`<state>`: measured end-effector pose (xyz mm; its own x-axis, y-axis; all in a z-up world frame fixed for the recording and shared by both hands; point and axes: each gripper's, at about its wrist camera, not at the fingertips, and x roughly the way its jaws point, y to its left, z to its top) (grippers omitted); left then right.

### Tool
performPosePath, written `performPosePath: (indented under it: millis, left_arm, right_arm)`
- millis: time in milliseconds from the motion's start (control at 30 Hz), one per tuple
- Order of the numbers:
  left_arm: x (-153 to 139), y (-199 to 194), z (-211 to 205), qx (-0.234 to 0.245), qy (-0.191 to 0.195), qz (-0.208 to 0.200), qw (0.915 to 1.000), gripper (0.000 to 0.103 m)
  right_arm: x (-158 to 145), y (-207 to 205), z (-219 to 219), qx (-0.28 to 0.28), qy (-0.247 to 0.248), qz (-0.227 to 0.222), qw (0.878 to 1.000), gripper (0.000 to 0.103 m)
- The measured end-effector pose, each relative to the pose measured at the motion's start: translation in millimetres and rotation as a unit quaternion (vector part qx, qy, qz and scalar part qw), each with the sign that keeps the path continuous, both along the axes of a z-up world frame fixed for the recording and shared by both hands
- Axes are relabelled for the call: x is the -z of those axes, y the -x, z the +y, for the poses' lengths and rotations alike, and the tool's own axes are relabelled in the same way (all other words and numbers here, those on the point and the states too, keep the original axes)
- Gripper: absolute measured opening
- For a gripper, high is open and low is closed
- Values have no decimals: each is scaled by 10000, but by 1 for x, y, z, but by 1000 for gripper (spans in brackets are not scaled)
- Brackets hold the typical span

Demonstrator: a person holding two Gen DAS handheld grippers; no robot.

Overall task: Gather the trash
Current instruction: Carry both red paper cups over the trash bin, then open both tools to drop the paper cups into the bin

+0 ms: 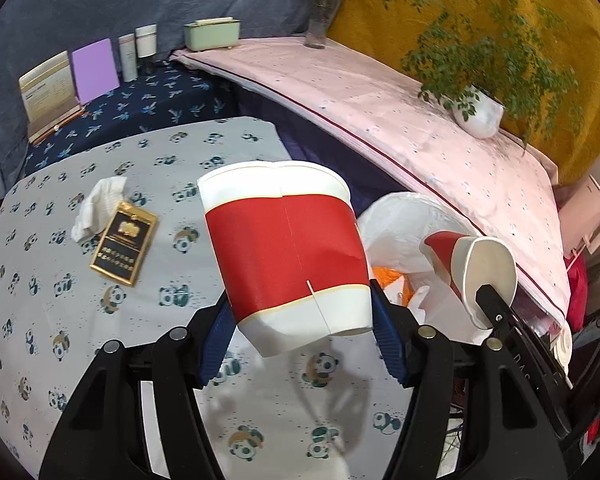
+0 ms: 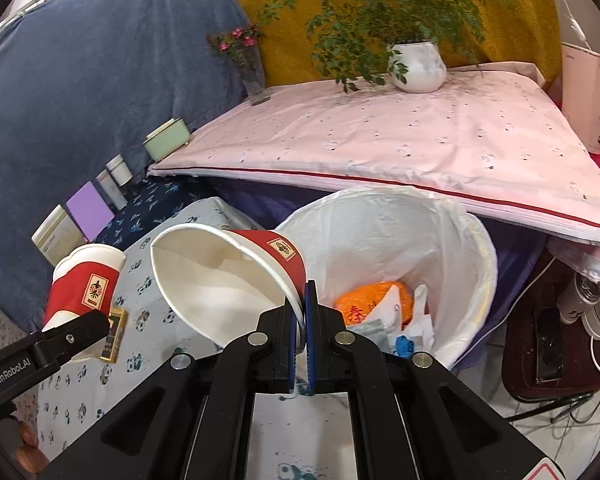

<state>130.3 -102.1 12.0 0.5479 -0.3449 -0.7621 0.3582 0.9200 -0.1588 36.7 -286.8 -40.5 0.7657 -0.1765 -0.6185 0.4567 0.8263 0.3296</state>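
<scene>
the left gripper (image 1: 304,336) clasps a red and white paper cup (image 1: 288,256) by its base, tilted above the panda cloth (image 1: 100,320). a crumpled tissue (image 1: 96,206) touches a dark gold-edged packet (image 1: 125,243). to the right, the right gripper (image 1: 496,310) pinches a second cup (image 1: 470,270) near the white-lined bin (image 1: 400,224).

A lived-in home room: a panda-print cloth (image 1: 80,320) covers the table, a potted plant (image 2: 418,65) and flower vase (image 2: 254,76) stand on pink bedding (image 2: 400,140), beside a lined waste bin (image 2: 400,236).
</scene>
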Motion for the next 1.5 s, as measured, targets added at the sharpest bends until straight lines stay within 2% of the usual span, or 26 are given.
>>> performPosePath:
  millis: [567, 933, 1033, 1100, 1233, 1267, 1400, 1500]
  left_arm:
    - [15, 17, -89, 988, -281, 94, 9947, 60]
    - [40, 5, -128, 1307, -419, 359, 9899, 61]
    - [44, 0, -130, 1289, -352, 480, 9899, 62]
    - [46, -4, -128, 1232, -325, 508, 9906, 71]
    - [49, -10, -122, 1133, -304, 540, 9916, 75]
    - [49, -11, -121, 1100, -298, 538, 9920, 76]
    - [48, -15, -112, 1000, -290, 525, 9932, 79]
    - [47, -16, -102, 902, -262, 517, 9942, 80]
  right_arm:
    - [18, 28, -64, 641, -284, 31, 9975, 4]
    - [33, 24, -90, 843, -415, 143, 9955, 4]
    - [37, 20, -94, 866, -450, 187, 9951, 8]
    - [40, 16, -95, 860, -474, 217, 9949, 10]
    - [43, 8, -93, 815, -475, 270, 9952, 11]
    - [44, 6, -92, 807, -468, 283, 9952, 13]
    - [43, 2, -87, 827, -439, 269, 9952, 33]
    - [41, 0, -84, 819, -428, 254, 9954, 36]
